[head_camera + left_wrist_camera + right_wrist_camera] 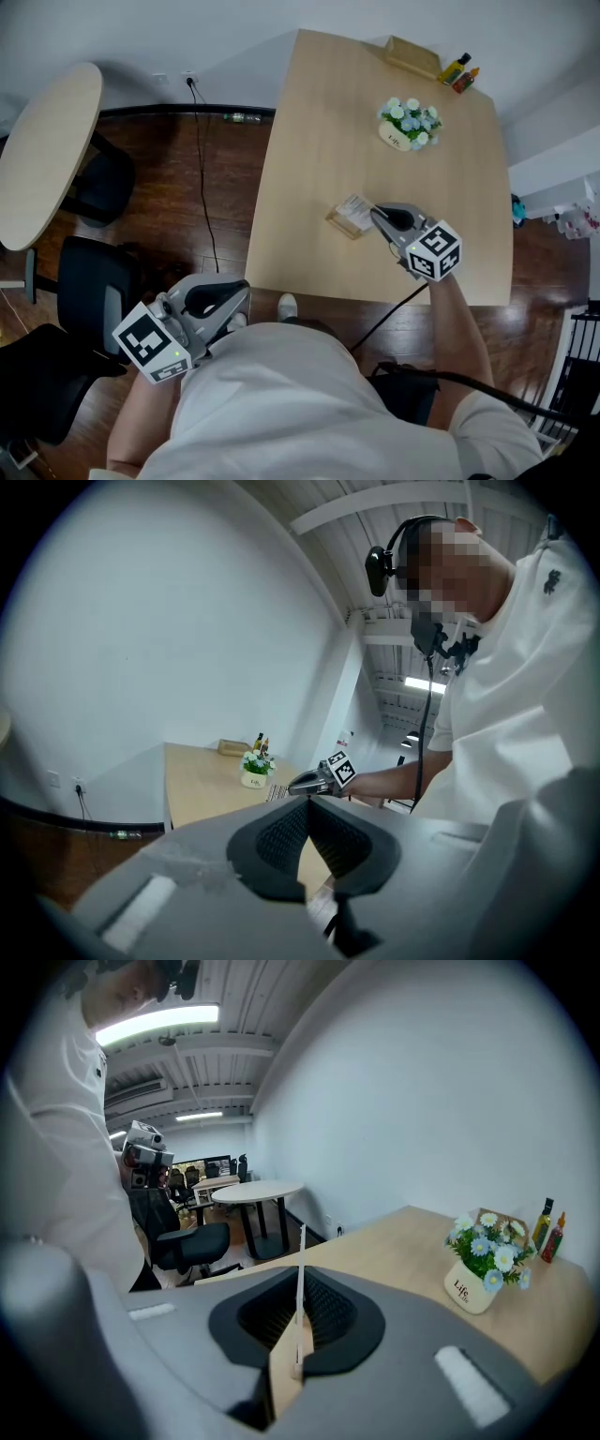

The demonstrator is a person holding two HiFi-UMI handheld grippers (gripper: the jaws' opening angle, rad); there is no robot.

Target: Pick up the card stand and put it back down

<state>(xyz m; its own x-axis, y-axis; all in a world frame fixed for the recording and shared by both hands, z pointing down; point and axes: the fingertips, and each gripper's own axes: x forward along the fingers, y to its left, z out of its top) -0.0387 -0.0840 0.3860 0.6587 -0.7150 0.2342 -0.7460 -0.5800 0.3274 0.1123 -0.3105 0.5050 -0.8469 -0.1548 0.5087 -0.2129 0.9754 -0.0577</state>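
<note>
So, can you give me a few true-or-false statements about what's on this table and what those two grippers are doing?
1. The right gripper is closed on the card stand. True.
2. The left gripper holds the flower pot. False: it is shut, empty and off to the side of the table.
3. The flower pot stands on the table. True.
4. The two small bottles lie on the floor. False: they stand at the table's far corner.

Table (pixel 309 141) seemingly bears card stand (pixel 352 217); flowerpot (pixel 409 125) behind it; bottles (pixel 459 73) farther.
</note>
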